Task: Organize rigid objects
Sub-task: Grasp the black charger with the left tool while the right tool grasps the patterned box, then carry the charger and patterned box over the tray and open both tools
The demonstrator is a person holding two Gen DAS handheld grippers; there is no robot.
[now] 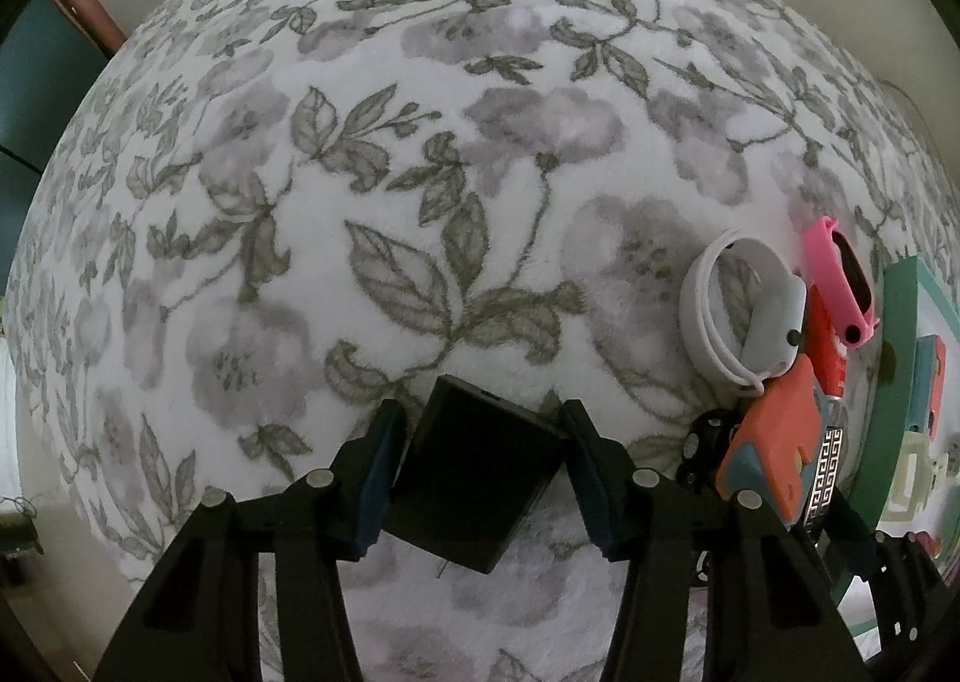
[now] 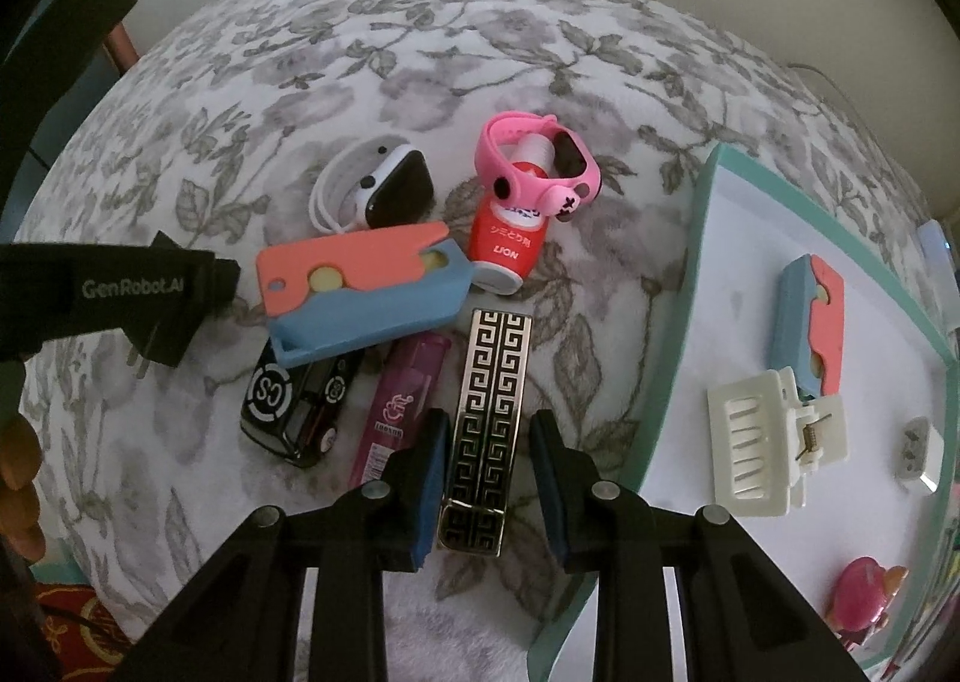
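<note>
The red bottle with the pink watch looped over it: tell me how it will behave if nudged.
The red bottle looks round-bodied and lies on its side on soft cloth, so it may roll a little. The pink watch is looped round its neck and would probably drag along and damp the roll. It looks like plastic, so likely light.

Fuzzy cloth blanket (image 1: pixel 480 81), glossy metal clip (image 2: pixel 486 412)

Two close downward wrist views, seemingly sharing the floral blanket (image 1: pixel 480 153).
</note>
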